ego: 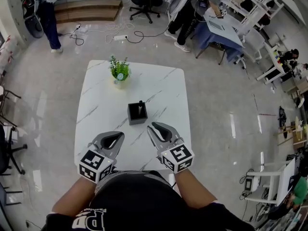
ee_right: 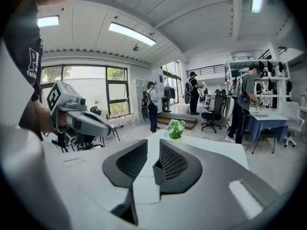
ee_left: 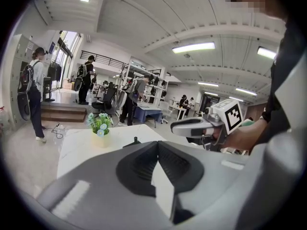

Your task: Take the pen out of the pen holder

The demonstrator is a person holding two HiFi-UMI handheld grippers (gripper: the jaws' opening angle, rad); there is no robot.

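head view: pen (ego: 140, 103) stands upright in pen holder (ego: 137, 114) mid desk (ego: 96, 95). left hand-held gripper (ego: 120, 135) and right hand-held gripper (ego: 152, 127) hover near it, likely staged to reach.
left gripper view: jaws meet at the tips, empty; holder mostly hidden.
right gripper view: jaws a slit apart, empty; pen hidden.

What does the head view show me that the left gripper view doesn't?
Only the head view: the whole pen holder with the pen standing in it, mid-table, ahead of the left gripper and right gripper, neither touching it.
Only the left gripper view: the left jaws seen close, tips together with nothing between them, hiding all but the holder's top; also the ceiling lights.
Both: the plant, the table and the right gripper.
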